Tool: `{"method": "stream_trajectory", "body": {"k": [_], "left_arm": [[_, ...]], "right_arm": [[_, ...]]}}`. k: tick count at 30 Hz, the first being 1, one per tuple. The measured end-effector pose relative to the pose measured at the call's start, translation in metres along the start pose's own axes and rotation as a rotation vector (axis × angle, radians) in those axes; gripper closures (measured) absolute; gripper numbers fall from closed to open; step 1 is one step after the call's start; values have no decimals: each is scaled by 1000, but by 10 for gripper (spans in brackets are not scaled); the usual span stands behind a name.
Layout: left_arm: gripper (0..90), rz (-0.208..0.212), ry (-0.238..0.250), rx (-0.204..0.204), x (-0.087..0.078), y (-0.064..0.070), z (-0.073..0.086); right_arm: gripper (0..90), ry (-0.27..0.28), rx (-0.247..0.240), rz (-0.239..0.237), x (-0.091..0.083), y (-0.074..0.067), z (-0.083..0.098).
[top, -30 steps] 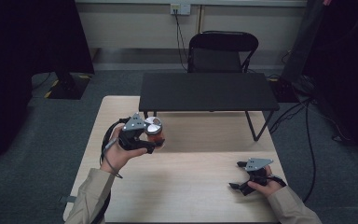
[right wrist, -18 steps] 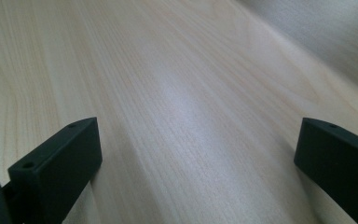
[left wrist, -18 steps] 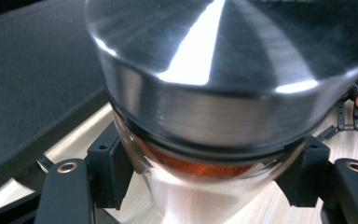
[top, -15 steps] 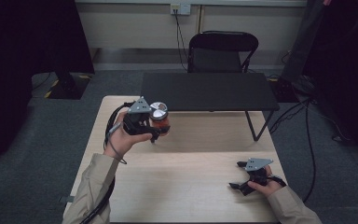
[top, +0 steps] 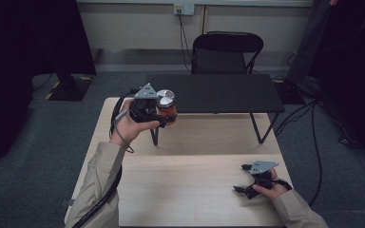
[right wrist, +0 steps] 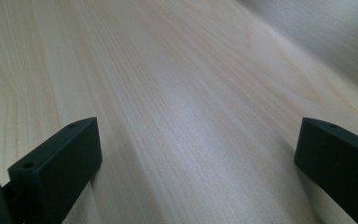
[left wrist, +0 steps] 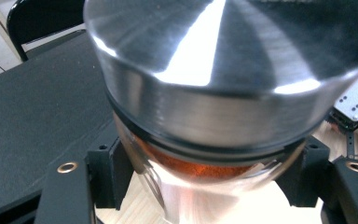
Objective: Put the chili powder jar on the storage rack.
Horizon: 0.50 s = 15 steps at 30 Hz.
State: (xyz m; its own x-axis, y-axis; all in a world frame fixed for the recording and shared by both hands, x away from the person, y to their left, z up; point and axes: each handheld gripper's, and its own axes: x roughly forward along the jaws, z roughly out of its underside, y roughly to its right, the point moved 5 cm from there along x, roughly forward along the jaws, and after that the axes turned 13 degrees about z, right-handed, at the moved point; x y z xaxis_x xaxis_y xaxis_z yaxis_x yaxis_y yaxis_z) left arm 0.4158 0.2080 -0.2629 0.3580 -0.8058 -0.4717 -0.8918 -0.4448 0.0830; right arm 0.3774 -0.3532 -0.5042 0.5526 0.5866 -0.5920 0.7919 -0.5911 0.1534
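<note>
A glass jar (top: 166,105) with a shiny metal lid and orange-red contents is held in the air by my left gripper (top: 159,114), near the left end of the black shelf (top: 218,92). In the left gripper view the jar (left wrist: 205,107) looms close between the two black jaws, which press on its glass sides below the lid. My right gripper (top: 247,189) rests low on the wooden table (top: 190,190) at the front right, jaws wide apart. In the right gripper view its gripper (right wrist: 196,163) has only bare wood between the jaws.
The black shelf stands on thin legs across the back of the table. A black folding chair (top: 225,52) stands behind it. Cables (top: 309,123) trail over the grey floor at the right. The other gripper (left wrist: 354,112) shows at the right edge of the left gripper view.
My left gripper has lifted the jar up and away from the table toward the left end of the black shelf. The right gripper has stayed where it was.
</note>
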Motion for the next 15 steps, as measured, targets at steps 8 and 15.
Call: {"method": "stream_trajectory", "body": {"k": [8,15], "left_arm": [[310,-4,4,-10,5,-8,-6],[310,-8,4,-17,8,-13,-11]], "right_arm": [[0,2,2,3,-1,-1,1],[0,5,6,8,-1,-2,2]]}}
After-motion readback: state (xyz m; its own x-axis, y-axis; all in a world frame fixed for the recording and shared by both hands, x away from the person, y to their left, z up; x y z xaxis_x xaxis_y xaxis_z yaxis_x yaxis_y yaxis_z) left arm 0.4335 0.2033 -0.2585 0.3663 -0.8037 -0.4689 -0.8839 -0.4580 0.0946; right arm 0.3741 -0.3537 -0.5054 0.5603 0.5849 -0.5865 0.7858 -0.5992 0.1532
